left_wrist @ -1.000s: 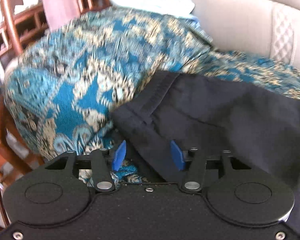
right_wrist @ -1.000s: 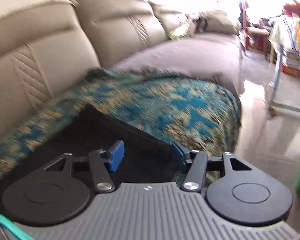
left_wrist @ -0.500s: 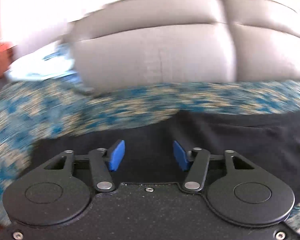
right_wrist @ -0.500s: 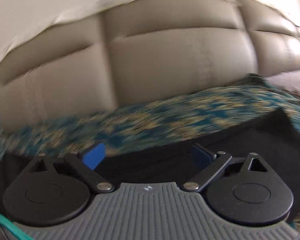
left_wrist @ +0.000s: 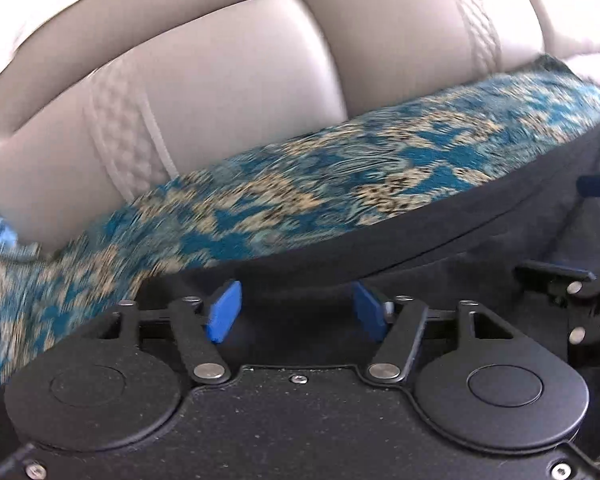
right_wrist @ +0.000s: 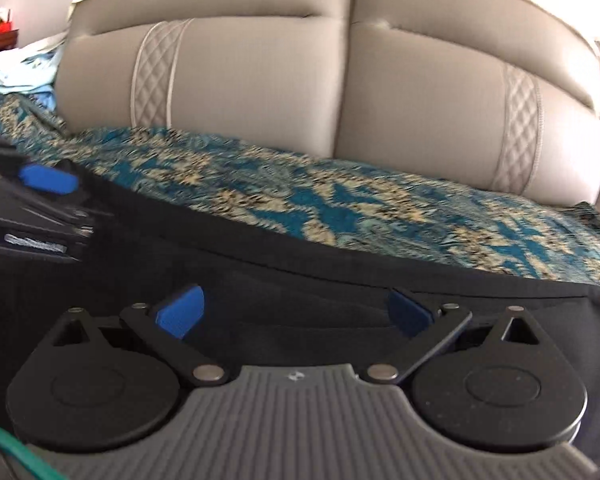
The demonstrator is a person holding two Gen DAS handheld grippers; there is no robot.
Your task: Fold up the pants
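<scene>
**Both claws spread wide over the black pants**

Left gripper (left_wrist: 296,308) first: blue pads (left_wrist: 223,312) parted, nothing between them, hanging low over dark cloth. Over to the right gripper (right_wrist: 294,314), and it's the same story, released, jaws even wider apart, empty. Beneath both lie the black pants (right_wrist: 300,280), stretched flat across the seat, their far edge running in one long line (a seam runs just inside that edge in the left view). The pants rest on a teal-and-gold patterned throw (right_wrist: 360,204), which covers the seat of a beige sofa (right_wrist: 260,72). Each claw shows at the edge of the other's view: they sit side by side over the cloth. Behind the throw, the quilted backrest rises, with pale blue fabric (right_wrist: 16,76) heaped at the far left.
</scene>
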